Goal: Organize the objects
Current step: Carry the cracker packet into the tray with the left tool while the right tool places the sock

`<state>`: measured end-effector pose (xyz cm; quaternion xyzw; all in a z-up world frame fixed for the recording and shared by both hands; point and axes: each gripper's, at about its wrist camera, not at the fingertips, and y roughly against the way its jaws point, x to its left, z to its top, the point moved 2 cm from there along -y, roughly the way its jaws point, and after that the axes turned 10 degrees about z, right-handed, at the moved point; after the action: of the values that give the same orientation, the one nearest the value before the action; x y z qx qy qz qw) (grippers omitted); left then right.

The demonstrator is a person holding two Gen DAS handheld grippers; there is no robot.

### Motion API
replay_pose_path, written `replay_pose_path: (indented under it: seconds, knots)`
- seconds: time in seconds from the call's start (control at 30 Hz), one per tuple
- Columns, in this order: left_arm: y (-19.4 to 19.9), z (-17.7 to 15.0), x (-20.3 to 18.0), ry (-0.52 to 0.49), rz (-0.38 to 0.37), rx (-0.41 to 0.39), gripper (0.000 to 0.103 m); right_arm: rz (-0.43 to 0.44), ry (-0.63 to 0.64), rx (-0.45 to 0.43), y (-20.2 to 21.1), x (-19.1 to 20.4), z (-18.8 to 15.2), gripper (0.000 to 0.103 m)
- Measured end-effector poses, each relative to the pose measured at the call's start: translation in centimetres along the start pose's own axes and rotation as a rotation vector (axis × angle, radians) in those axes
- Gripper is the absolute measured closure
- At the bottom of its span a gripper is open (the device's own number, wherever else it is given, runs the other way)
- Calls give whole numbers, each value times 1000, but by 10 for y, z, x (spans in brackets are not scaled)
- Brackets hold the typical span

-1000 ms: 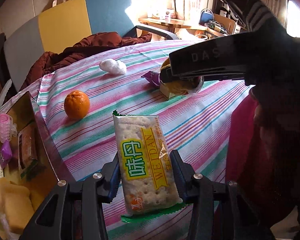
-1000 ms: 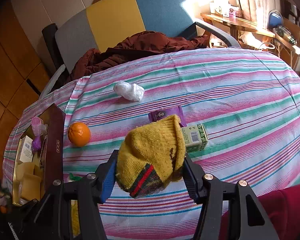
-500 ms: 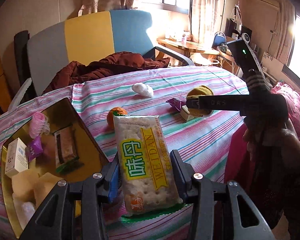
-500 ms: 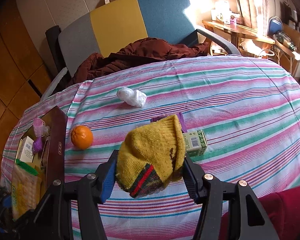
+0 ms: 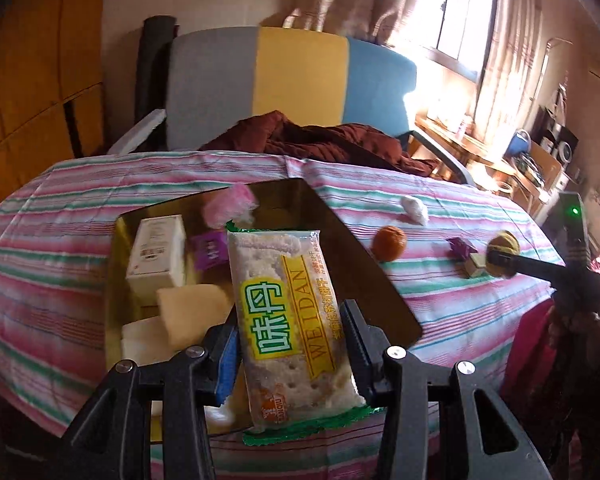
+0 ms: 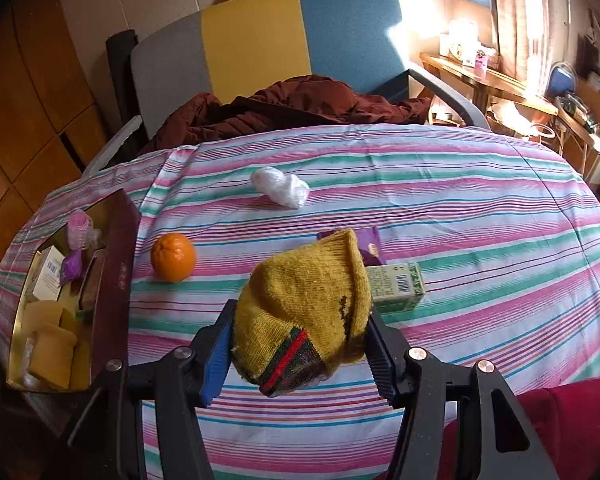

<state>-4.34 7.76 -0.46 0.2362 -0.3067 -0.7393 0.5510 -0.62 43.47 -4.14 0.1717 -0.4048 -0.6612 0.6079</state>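
My left gripper is shut on a cracker packet with yellow and green lettering, held in the air over the gold-lined box. Inside the box lie a white carton, a purple sachet, a pink hair roller and yellow sponges. My right gripper is shut on a yellow knitted sock with a red and green cuff, above the striped tablecloth. An orange lies beside the box.
A crumpled white plastic bag, a purple packet and a small green-and-white carton lie on the cloth. A chair with a dark red jacket stands behind the table. A red sleeve is at the lower right.
The left gripper has swung left with the cracker packet, from over the cloth near the orange to over the open box. The right gripper holds the sock nearly still.
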Motion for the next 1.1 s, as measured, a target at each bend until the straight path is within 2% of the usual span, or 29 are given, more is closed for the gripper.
replay_pose_path:
  seconds: [0.1,0.23,0.43,0.6,0.87,1.03,1.1]
  knots:
    - [4,-4,47,102,61,-6,57,54,25,-6,4,26,-1,44]
    - [5,-10,86,179,127,4,57,158,98,-12,6,79,-4,44]
    - [3,-17,118,277,134,17,57,287,241,20,2,159,-17,43]
    - [0,-17,117,278,103,18,57,311,289,66,-13,190,-30,43]
    - [-8,-5,87,224,14,12,57,314,316,105,-27,207,-35,42]
    - [-15,3,74,196,-7,19,57,321,316,123,-34,211,-40,41]
    - [-19,7,72,199,-11,27,57,317,317,130,-38,211,-41,37]
